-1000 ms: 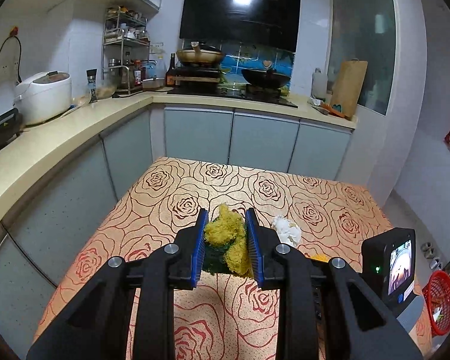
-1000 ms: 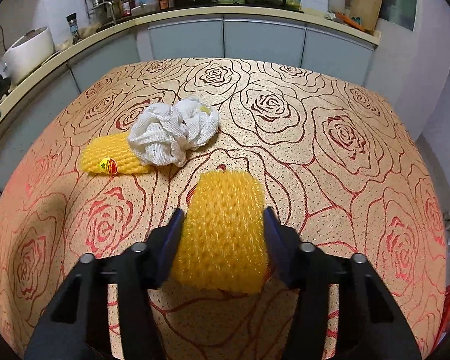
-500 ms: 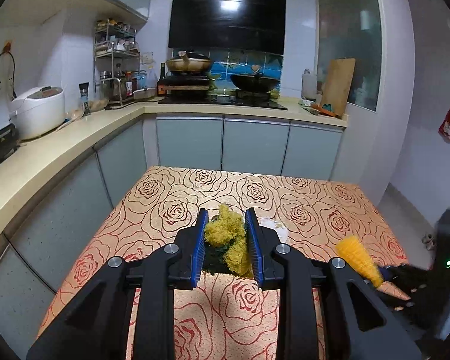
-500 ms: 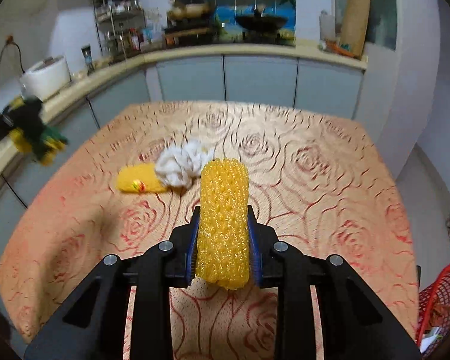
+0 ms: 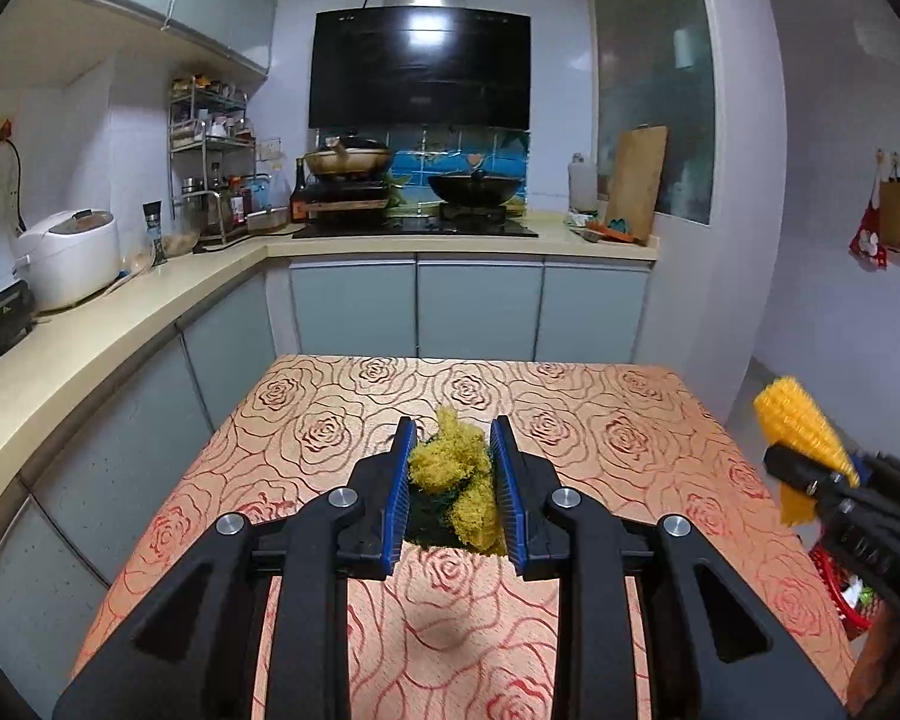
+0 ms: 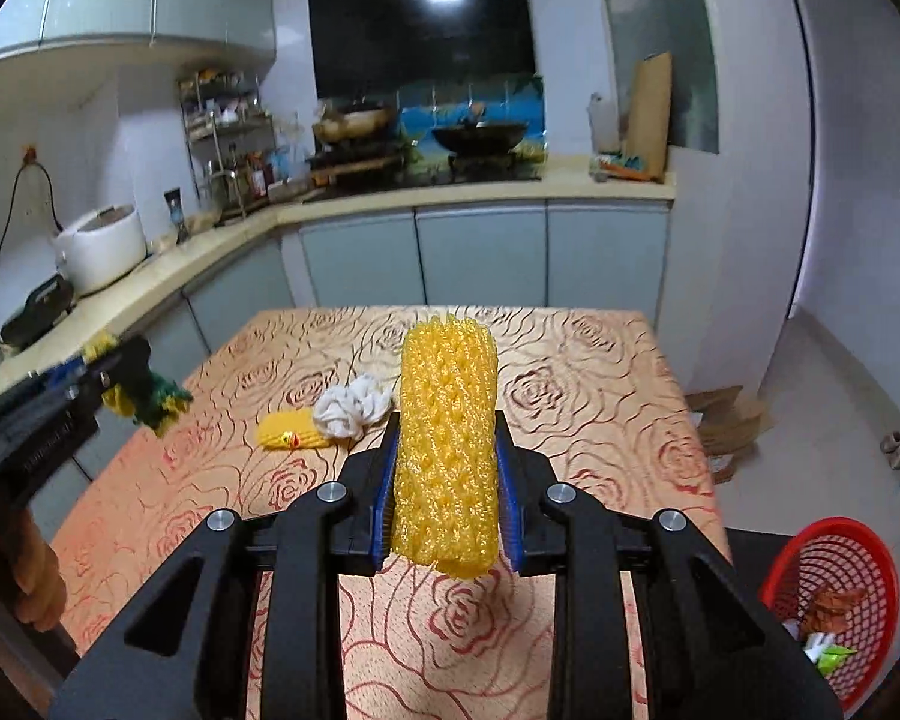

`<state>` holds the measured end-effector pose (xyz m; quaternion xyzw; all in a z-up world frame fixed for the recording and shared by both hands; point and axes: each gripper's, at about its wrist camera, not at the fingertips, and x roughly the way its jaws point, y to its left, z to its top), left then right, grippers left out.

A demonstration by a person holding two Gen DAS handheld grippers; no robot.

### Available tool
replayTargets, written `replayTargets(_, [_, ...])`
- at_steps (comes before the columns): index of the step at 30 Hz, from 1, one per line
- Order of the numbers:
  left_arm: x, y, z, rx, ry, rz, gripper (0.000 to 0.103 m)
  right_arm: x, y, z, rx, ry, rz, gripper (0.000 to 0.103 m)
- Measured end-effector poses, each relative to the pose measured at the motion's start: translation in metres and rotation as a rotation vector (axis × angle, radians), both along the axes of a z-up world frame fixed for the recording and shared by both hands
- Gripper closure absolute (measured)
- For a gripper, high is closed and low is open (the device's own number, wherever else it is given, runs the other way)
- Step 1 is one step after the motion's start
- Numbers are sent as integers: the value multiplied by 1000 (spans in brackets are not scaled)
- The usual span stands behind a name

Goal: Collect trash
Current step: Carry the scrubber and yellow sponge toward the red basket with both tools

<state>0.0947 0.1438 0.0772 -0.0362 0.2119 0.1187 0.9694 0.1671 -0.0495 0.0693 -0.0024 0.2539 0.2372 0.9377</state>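
My left gripper (image 5: 453, 492) is shut on a yellow and green scrubber wad (image 5: 450, 468), held above the rose-patterned table (image 5: 330, 420); the wad also shows in the right wrist view (image 6: 144, 396). My right gripper (image 6: 447, 480) is shut on a yellow foam net sleeve (image 6: 447, 438), held upright above the table; the sleeve also shows in the left wrist view (image 5: 795, 420). On the table lie a second yellow foam net (image 6: 285, 429) and a white crumpled cloth (image 6: 354, 408), touching each other. A red trash basket (image 6: 828, 588) stands on the floor at the lower right, with some trash inside.
A kitchen counter (image 5: 90, 348) runs along the left and back, with a rice cooker (image 5: 69, 264), spice rack and stove pans. Flattened cardboard (image 6: 726, 420) and slippers lie on the floor to the right of the table.
Both grippers have risen and drawn back from the table with their loads still held. The right gripper closed on the foam net one second ago and lifted it upright.
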Motion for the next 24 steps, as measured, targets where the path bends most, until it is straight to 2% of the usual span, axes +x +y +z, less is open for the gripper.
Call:
replayTargets(5, [-11, -15, 2, -13, -5, -33, 78, -19, -23, 15, 26, -30, -24, 76])
replayTargets(11, [-20, -53, 10, -6, -25, -115, 78, -38, -57, 31, 40, -66, -74, 76])
replayTargets(24, [4, -154, 14, 12, -27, -324, 78, -41, -162, 37, 38, -96, -267, 76])
